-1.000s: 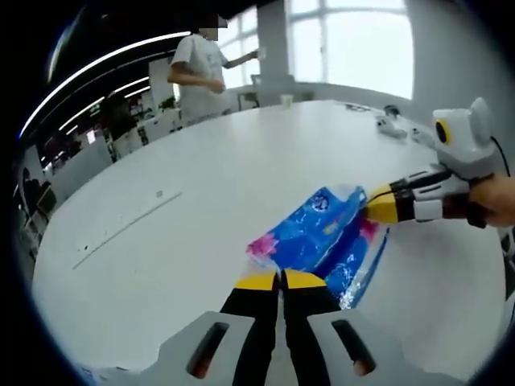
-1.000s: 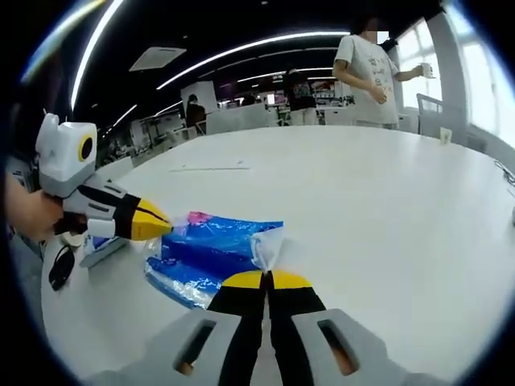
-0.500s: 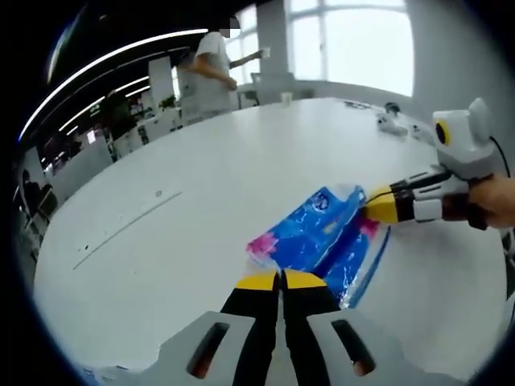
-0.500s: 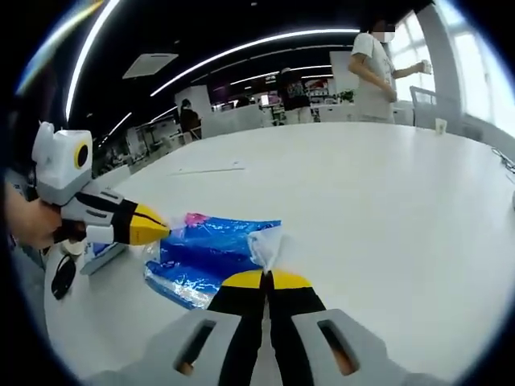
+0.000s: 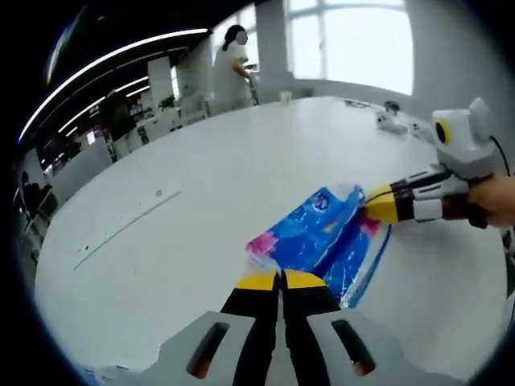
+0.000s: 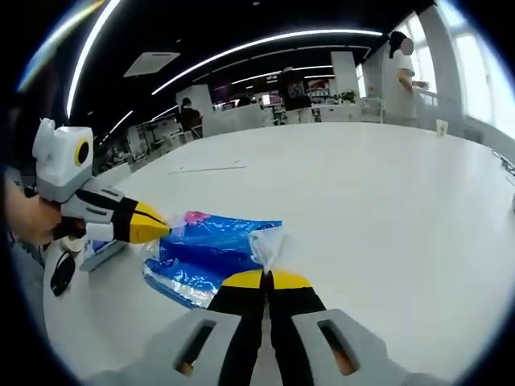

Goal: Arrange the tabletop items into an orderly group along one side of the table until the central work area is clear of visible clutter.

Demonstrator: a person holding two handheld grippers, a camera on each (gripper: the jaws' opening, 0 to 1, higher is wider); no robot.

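On the white table (image 5: 201, 185), near its close edge, lies a blue plastic packet (image 5: 326, 237) with a pink end, flat and stretched between the two tools. In the left gripper view, the left gripper (image 5: 281, 281) has its yellow-tipped jaws pressed together on the packet's pink end, while the right gripper (image 5: 372, 204) pinches the clear flap at the far corner. The right gripper view shows the same hold from the other side. Small items (image 5: 392, 122) sit well apart by the far edge, and a person (image 5: 235, 64) stands beyond the table.
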